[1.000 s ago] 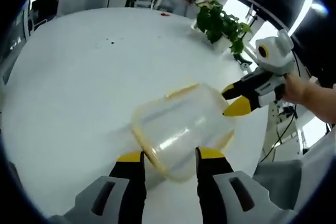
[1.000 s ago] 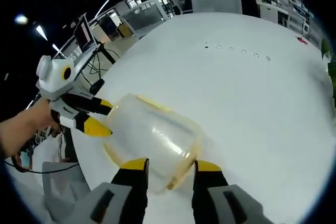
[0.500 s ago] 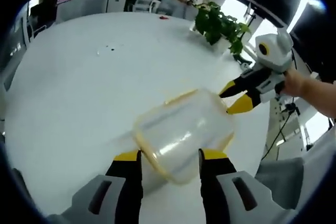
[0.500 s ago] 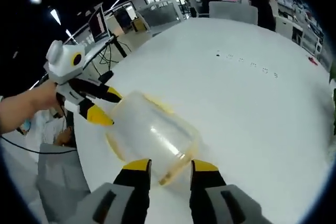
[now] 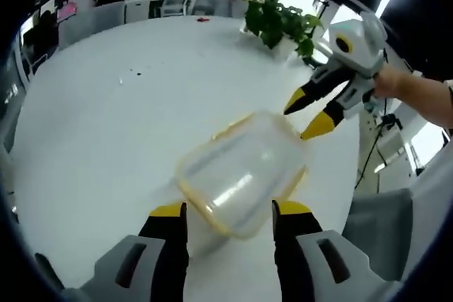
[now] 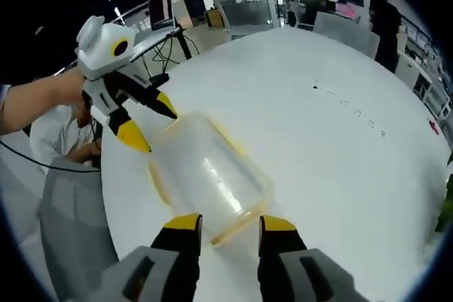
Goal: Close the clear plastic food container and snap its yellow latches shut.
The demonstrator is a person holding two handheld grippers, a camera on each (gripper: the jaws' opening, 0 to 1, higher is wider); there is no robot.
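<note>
The container (image 5: 241,173) is lying on the white surface (image 5: 106,125), long axis running between both claws. The left claw (image 5: 230,208) is sitting apart at one short end, the right claw (image 6: 228,222) apart at the other, equally near.

The container (image 5: 242,173) lies on the table (image 5: 106,125), between the left gripper (image 5: 230,211) at one end and the right gripper (image 5: 306,112) at the other, with the potted plant (image 5: 278,23) at the table edge beyond it.

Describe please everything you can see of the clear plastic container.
The clear plastic container is a rounded rectangular box with cloudy see-through walls and yellow trim along its edges. It lies on the white table, lid seemingly on. One end lies just ahead of the left gripper, the other just ahead of the right gripper. Both grippers are open; contact cannot be told.
</note>
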